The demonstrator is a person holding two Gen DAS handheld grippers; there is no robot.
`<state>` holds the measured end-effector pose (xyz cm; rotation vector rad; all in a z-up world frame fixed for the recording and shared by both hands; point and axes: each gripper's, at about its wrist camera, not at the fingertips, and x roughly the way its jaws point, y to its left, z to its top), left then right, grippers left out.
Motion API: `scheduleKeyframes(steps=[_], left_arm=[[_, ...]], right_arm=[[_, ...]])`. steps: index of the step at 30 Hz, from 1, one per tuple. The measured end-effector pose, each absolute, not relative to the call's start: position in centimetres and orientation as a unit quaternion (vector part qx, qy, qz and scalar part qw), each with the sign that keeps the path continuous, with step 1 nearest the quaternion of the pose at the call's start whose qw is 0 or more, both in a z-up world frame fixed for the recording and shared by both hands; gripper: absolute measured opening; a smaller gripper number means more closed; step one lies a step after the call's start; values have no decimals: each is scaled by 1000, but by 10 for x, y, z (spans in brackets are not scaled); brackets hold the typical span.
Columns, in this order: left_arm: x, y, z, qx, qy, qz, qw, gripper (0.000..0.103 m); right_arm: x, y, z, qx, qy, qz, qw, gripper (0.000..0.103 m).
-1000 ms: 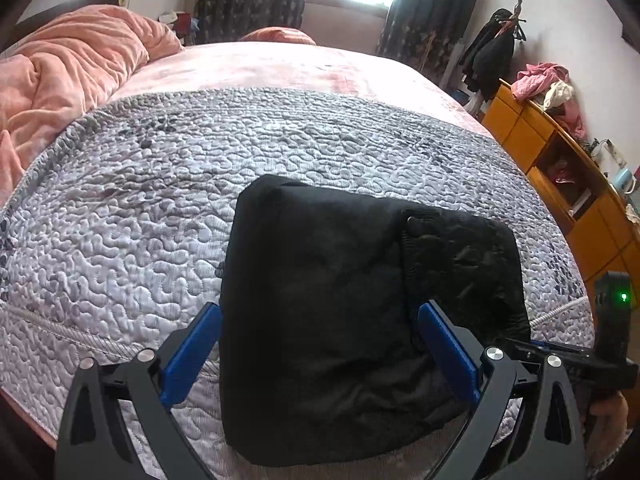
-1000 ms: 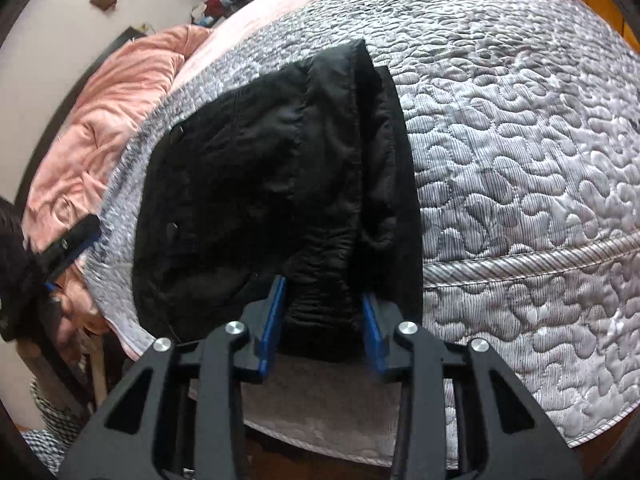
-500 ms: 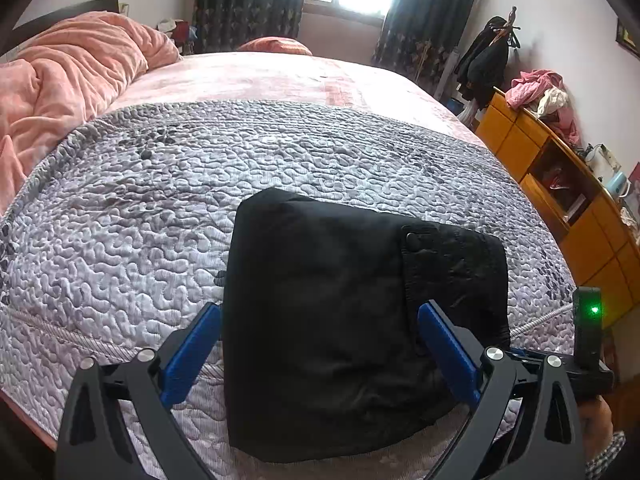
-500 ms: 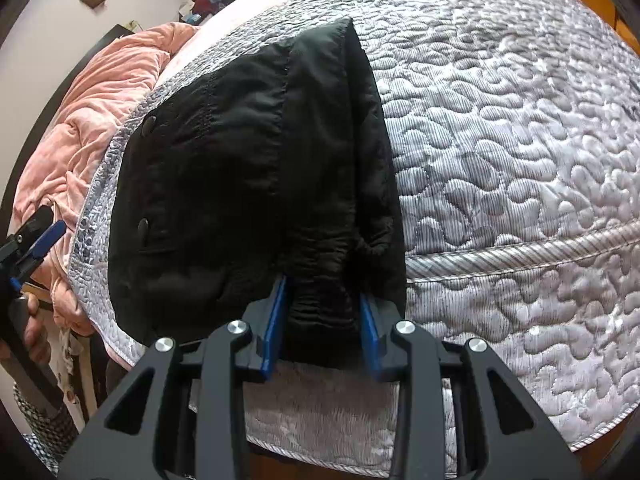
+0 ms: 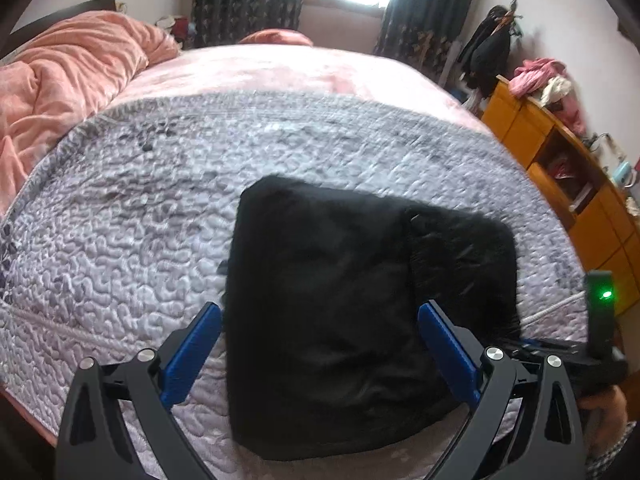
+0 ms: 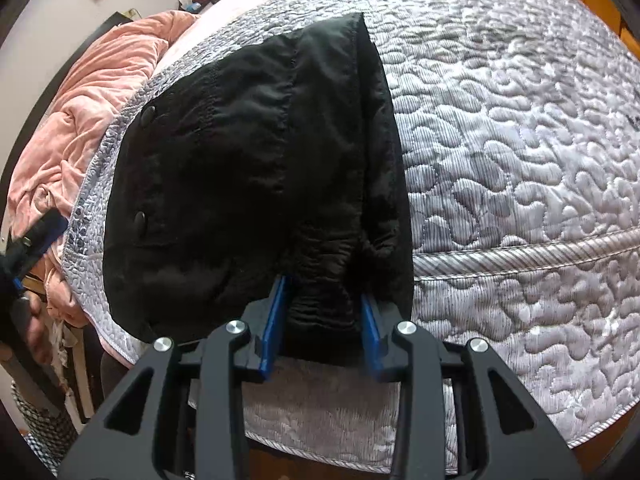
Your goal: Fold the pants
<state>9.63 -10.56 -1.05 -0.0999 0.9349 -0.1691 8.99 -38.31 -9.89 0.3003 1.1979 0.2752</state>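
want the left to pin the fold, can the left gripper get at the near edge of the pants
Probably yes: the left gripper is open, hovering over the pants, nothing between; the right gripper only grips their right edge.

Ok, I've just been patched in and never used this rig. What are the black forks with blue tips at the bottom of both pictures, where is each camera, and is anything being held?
Those forks are hand-held two-finger grippers, one in each of a person's hands; no robot arm is involved. Each picture comes from a fisheye camera on one gripper, looking forward along its fingers.

In the left wrist view, the left gripper is open, its blue pads spread either side of the folded black pants without pinching them.

In the right wrist view, the right gripper is shut on the gathered edge of the same pants.

The pants lie on a grey quilted bedspread covering the bed, near its edge. A rumpled pink blanket lies further up the bed, and an orange wooden cabinet stands beside it.
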Motion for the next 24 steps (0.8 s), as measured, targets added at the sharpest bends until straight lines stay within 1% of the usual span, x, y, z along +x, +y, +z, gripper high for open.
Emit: scheduleKeyframes(steps=[3,6,7,9,11,14,18,22,24], left_arm=[[97,-93,-26,-56,471,-68,878,99],[94,-76,-37,-67,483,-52,871,99],[92,-71,-40,-70,486,-47,870,99],[88,-57,-46,-83,494,-37,865,99],[86,-45,-50,-97,499,-33,861,99],[81,-32,-57,-121,506,-31,853,99],[78,-28,-68,-144,520,-30,841,99],[75,-37,-76,-139,530,-44,835,99],[77,-40,-80,-144,532,-66,832,99]], right_arm=[[89,-383,-95,137,556,134,809,35],[85,-385,-89,131,551,141,812,40],[82,-385,-87,130,550,144,812,48],[76,-394,-82,135,541,148,817,48],[72,-408,-78,158,536,148,816,54],[66,-424,-77,193,526,154,814,54],[65,-415,-82,190,532,162,809,54],[70,-405,-91,197,540,168,801,53],[74,-403,-94,198,543,168,798,46]])
